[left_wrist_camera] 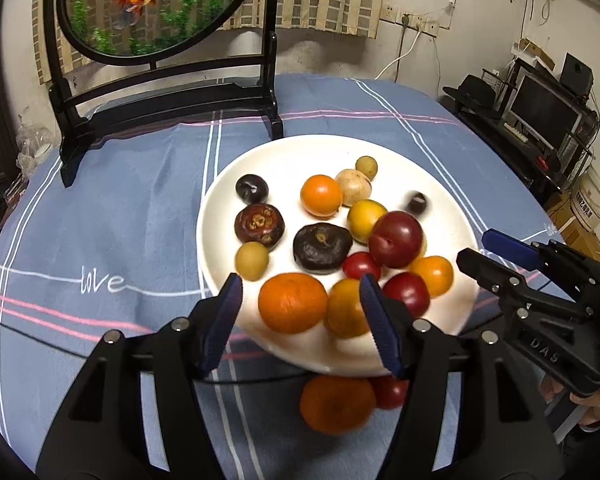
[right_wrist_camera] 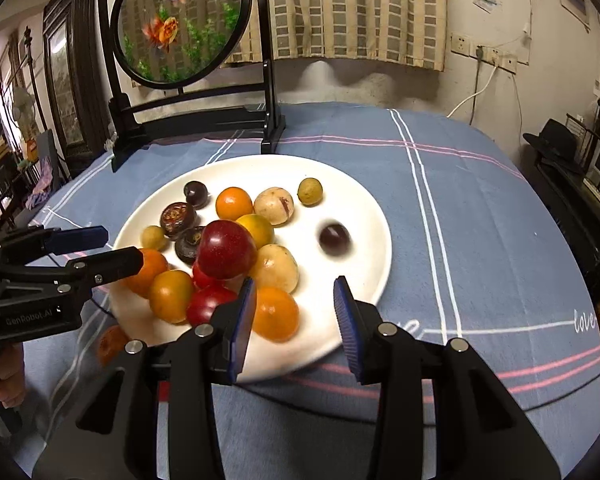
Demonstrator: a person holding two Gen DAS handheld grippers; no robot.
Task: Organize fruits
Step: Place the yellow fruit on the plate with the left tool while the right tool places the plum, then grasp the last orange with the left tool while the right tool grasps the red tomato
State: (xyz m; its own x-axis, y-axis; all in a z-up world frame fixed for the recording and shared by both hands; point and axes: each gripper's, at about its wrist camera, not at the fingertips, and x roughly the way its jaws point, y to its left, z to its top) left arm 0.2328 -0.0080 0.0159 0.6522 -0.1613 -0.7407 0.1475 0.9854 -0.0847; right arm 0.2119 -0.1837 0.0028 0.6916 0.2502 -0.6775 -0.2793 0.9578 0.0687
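Observation:
A white plate on the blue tablecloth holds several fruits: oranges, red plums, dark brown ones and small yellow-green ones. My left gripper is open at the plate's near rim, with a big orange lying between its fingers, untouched by the pads. My right gripper is also open over the near rim, beside a small orange. A dark round fruit looks blurred on the bare part of the plate. Another orange and a red fruit lie on the cloth by the plate's edge.
A black stand with a round goldfish panel rises behind the plate. Each gripper shows in the other's view, right and left. A desk with a monitor stands past the table's right edge.

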